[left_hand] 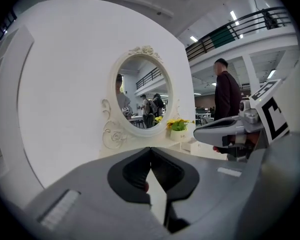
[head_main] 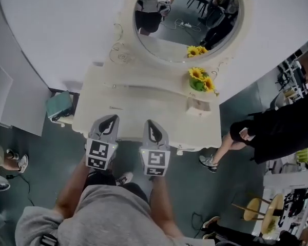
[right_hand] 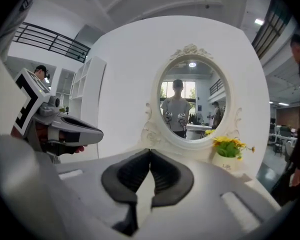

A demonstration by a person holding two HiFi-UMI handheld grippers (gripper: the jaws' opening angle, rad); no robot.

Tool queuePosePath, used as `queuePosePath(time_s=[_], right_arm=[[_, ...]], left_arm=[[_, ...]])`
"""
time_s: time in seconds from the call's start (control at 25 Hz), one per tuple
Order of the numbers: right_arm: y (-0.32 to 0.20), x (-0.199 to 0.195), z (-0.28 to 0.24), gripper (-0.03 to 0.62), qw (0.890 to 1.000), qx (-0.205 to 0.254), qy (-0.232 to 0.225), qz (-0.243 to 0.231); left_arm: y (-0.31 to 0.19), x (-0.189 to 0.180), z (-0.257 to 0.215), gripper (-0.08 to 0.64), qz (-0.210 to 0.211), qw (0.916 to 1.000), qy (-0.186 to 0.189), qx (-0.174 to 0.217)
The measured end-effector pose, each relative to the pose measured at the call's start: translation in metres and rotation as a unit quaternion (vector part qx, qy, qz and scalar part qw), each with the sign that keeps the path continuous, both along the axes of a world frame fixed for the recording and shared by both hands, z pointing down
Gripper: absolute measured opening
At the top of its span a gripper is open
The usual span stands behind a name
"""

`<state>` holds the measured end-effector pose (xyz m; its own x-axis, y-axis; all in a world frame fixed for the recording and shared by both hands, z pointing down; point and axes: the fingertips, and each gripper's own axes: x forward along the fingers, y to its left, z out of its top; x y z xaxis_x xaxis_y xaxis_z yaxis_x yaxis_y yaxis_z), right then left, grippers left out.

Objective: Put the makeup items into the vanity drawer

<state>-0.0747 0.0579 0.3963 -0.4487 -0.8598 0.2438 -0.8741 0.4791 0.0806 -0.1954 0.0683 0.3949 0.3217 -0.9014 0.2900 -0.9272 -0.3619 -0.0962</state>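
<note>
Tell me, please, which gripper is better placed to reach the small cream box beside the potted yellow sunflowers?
Probably the right gripper: it hovers at the cream vanity table's front edge nearer the small cream box at its right end. The left gripper is farther off. Both are shut.

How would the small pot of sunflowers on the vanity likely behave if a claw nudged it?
The pot of sunflowers probably tips easily: its blooms spread wider than the small base. It looks light, so it may slide on the smooth vanity top.

Mirror (head_main: 190, 22) behind vanity top (head_main: 143, 106), flowers (head_main: 201, 80) on its right; left gripper (head_main: 112, 119) beside right gripper (head_main: 150, 123), before it
</note>
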Motion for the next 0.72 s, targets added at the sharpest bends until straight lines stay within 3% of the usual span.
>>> queuePosePath(time_s=[0.28,0.72], right_arm=[[-0.023,-0.062,0.032,0.006,0.998,-0.037,0.004,-0.044],[-0.062,-0.125,0.106,0.006,0.991,-0.101,0.032,-0.077]], left_arm=[[-0.015,-0.06,0.03,0.011,-0.042,0.9984,0.0,-0.037],[-0.047,-0.112,0.091,0.011,-0.059,0.9939,0.017,-0.091]])
